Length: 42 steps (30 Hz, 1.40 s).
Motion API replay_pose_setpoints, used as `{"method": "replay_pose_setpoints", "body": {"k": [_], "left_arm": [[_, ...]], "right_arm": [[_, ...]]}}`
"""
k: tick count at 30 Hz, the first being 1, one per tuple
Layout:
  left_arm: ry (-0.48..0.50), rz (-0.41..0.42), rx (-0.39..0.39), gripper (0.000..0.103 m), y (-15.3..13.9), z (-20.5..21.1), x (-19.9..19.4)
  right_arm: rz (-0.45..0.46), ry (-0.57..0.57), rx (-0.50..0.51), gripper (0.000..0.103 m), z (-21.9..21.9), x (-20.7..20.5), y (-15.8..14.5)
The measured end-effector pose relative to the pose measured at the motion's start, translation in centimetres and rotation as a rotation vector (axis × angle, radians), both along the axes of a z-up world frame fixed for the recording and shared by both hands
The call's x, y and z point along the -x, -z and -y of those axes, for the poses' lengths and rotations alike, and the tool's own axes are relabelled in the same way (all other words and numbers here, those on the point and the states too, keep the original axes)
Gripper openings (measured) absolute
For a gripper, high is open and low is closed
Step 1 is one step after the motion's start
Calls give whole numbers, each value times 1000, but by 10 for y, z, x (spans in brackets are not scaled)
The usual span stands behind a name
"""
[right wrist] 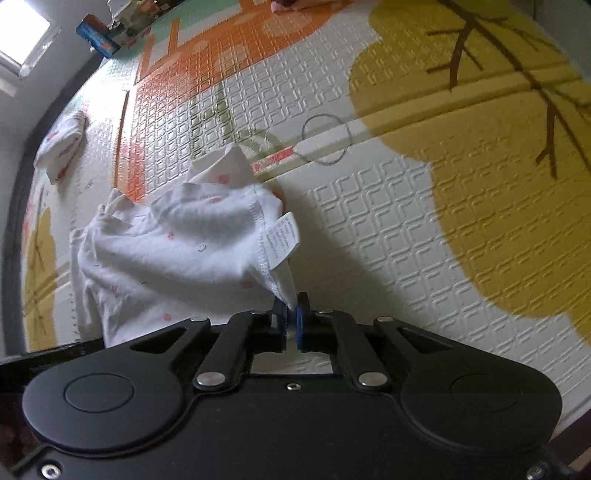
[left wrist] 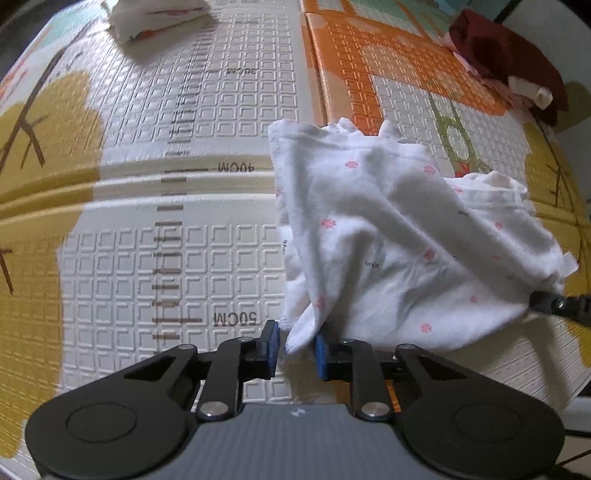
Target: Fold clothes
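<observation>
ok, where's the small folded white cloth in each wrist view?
Left wrist: folded white cloth at top left, cut by the frame edge.
Right wrist: far left, mid-height, near the mat's edge.
Shared landmark: the orange mat panel, right of it in both.

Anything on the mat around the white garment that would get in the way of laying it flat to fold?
Nothing visible does. The mat beside the white garment is bare; the folded cloth and dark red pile lie far off.
</observation>
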<state>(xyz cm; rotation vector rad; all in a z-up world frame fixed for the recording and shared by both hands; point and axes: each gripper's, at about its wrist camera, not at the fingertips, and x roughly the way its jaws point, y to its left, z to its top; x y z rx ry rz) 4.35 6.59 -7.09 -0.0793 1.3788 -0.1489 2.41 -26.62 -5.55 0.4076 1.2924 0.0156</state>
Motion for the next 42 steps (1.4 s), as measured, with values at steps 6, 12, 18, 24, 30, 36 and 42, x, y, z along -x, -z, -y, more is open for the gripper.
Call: {"method": "replay_pose_setpoints", "body": {"k": [6, 12, 18, 24, 30, 36, 42], "left_arm": [[39, -6, -37, 27, -1, 4, -2], [39, -1, -24, 30, -12, 0, 1], [9, 35, 31, 29, -38, -9, 3], [17, 87, 91, 31, -59, 3, 0], [37, 120, 157, 36, -63, 24, -7], [52, 113, 214, 37, -46, 46, -20], [66, 76, 174, 39, -24, 57, -24]], "right_arm": [[-21, -26, 39, 3, -1, -6, 11], [-11, -60, 30, 19, -3, -3, -3], [103, -37, 31, 27, 5, 7, -42], [204, -42, 31, 26, -3, 7, -68], [215, -76, -36, 15, -16, -6, -72], [222, -66, 11, 14, -28, -32, -57], [150, -78, 66, 21, -30, -63, -35]]}}
